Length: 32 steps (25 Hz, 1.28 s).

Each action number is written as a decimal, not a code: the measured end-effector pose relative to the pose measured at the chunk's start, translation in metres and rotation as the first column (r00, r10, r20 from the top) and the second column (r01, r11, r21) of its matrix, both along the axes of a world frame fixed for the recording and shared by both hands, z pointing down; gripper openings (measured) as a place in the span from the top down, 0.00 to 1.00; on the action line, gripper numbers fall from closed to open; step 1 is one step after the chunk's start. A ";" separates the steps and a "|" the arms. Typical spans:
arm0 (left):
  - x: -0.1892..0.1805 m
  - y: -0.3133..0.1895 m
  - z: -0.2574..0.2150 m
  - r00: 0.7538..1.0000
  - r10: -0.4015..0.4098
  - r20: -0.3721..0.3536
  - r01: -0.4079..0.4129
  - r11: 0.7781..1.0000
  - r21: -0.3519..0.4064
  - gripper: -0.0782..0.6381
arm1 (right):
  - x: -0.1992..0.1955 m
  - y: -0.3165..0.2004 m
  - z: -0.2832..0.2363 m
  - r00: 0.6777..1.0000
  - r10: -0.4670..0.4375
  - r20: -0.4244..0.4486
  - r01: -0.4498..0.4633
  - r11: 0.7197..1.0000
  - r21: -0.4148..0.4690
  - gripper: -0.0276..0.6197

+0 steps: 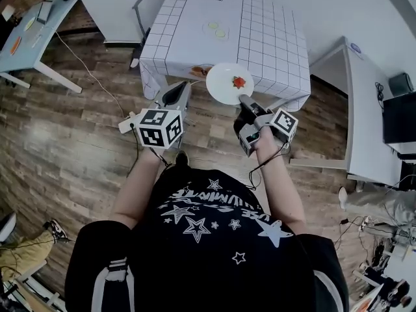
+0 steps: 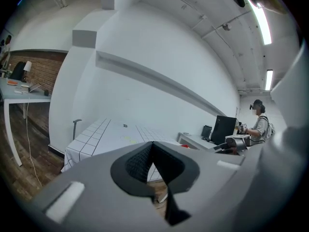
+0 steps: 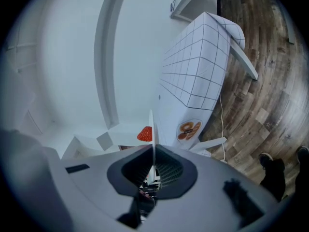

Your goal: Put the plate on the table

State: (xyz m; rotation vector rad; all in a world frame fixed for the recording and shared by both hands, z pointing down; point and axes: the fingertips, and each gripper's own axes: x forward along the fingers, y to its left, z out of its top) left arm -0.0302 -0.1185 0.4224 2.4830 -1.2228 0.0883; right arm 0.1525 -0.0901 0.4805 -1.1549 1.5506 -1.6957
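The right claw (image 3: 153,153) pinched the rim of the one white plate (image 1: 224,83), seen edge-on between its pads. A single red strawberry-like thing (image 1: 239,82) showed on the plate. The plate was held up at the near edge of the tabletop (image 1: 266,38), not set down. The left claw (image 2: 153,146) was pressed together with nothing in it, just beside the right one.

The tabletop wore a white cloth ruled in dark squares, with one orange print (image 3: 189,129) on its hanging edge and two pale discs (image 1: 217,30) lying on top. The floor (image 1: 78,142) was brown wood planks. A white wall (image 2: 145,57) rose behind the tabletop, a brick wall (image 2: 36,69) to the left. One light table (image 1: 26,44) stood to the left and one white desk (image 1: 367,109) with a black monitor (image 1: 398,117) to the right.

The print on the person's starred shirt (image 1: 201,220) was too blurred to read.
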 end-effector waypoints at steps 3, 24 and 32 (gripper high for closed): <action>-0.022 -0.022 -0.001 1.000 -0.004 -0.006 0.004 1.000 0.001 0.88 | -0.018 -0.024 -0.003 1.000 0.001 -0.009 -0.001 1.000 0.002 0.92; -0.097 -0.099 0.015 0.999 -0.027 -0.034 0.026 0.999 -0.031 0.88 | -0.078 -0.112 0.005 1.000 -0.002 -0.029 0.002 1.000 -0.014 0.92; -0.118 -0.101 0.032 0.995 -0.101 -0.007 0.101 0.995 0.000 0.88 | -0.097 -0.134 0.028 0.997 -0.072 -0.008 0.072 0.997 0.018 0.92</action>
